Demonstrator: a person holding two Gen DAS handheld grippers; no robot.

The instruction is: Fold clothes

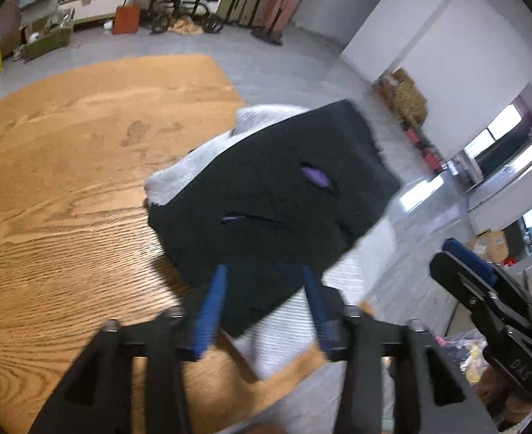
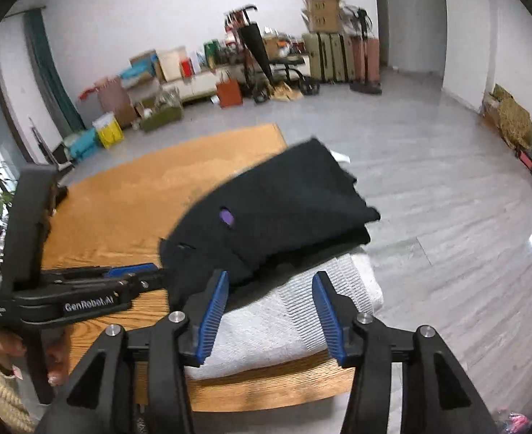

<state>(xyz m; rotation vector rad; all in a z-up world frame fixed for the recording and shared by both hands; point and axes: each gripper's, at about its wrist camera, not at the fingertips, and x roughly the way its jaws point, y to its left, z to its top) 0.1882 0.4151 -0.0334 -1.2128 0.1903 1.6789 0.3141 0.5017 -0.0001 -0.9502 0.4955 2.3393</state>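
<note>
Folded black garment point(image 2: 280, 209) lies lengthwise toward the table's point(image 2: 121, 202) far-right corner.

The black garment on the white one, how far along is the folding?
Done: the black garment lies folded atop the folded white garment at the wooden table corner. In hand: nothing; the left tool and right tool are open, empty. Left: no unfolded clothes show.

Grey floor point(image 2: 428, 188) runs to a white wall point(image 2: 150, 11); suitcases point(image 2: 338, 58) and boxes point(image 2: 157, 65) line that wall.
</note>
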